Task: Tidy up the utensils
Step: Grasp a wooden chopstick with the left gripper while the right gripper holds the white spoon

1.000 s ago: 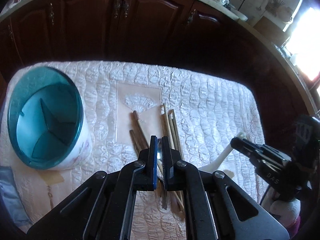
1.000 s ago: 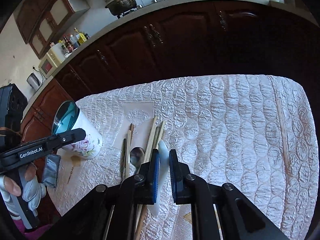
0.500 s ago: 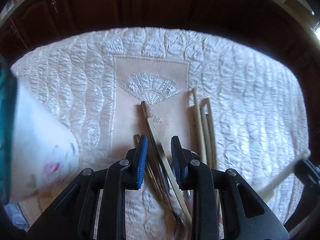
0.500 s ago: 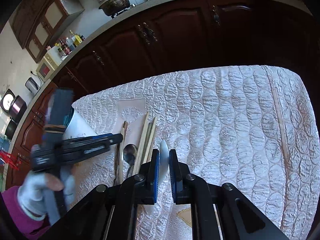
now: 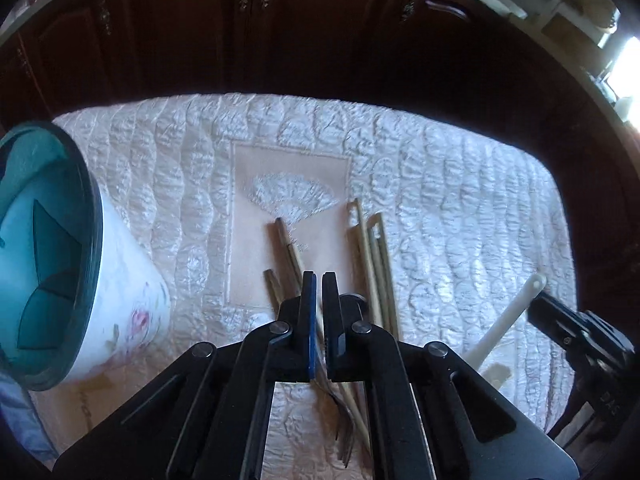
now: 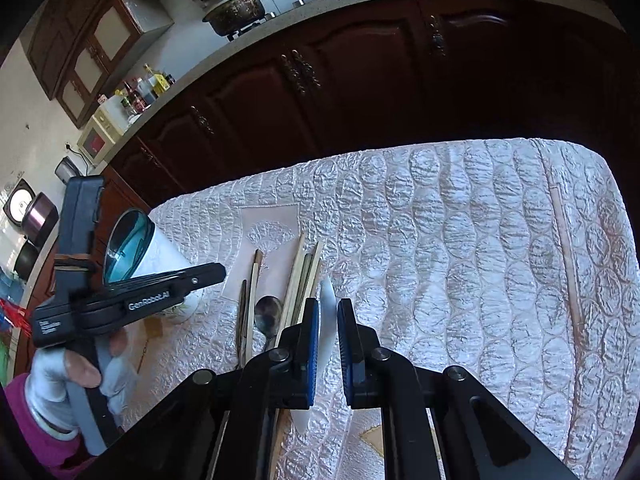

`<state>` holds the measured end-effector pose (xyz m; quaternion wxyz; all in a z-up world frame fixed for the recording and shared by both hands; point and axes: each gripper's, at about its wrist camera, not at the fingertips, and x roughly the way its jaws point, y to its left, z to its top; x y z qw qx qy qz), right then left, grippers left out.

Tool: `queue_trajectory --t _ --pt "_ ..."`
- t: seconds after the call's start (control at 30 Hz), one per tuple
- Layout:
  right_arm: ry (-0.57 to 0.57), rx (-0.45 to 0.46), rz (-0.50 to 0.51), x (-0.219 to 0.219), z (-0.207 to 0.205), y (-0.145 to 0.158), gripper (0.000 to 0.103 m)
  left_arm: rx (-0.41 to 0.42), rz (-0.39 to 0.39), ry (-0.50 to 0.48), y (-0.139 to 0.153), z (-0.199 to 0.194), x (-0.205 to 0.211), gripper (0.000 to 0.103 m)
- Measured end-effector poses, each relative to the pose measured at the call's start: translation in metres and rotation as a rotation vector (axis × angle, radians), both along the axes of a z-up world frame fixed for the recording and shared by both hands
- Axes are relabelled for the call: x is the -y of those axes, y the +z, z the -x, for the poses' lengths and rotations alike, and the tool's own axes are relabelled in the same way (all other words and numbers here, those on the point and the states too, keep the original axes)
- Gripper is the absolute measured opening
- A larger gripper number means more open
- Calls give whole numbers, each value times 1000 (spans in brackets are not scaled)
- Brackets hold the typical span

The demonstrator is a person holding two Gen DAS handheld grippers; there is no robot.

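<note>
With our left gripper jaws closed on the fork and right gripper jaws gripping the white spoon, we should lift straight toward the holder.

Daylight enters hard from the right; a blown-out window patch glares at the left wrist view's right edge. The white quilted satin tablecloth shines with bright sheen. Dark brown wooden cabinets stay dim. Strong fisheye bending, black vignette at corners. Focus sharp.
</note>
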<state>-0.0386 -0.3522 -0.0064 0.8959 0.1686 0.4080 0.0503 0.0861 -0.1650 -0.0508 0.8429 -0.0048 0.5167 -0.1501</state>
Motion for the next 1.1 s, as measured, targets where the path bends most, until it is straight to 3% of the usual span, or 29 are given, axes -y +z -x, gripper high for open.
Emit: queue_trajectory --t 0.1,0.23,0.43,0.57,0.87,1.1 --pt "3 -3 11 -5 -1 -1 9 -24 -37 21 -6 0 4 4" --pt "-7 -22 0 -1 -5 -9 9 -35 -90 35 -19 -7 16 26" --pt "-29 -35 -18 13 -4 -19 9 -57 -155 35 -44 -19 30 26" --pt "-37 -40 -26 17 -5 -22 9 -36 -102 24 -43 -19 31 9" --pt "-46 -28 -35 21 -1 -20 9 -70 101 -2 1 -8 -5 6" --pt "-45 -23 -38 22 2 -18 9 -64 116 -21 19 1 -14 5"
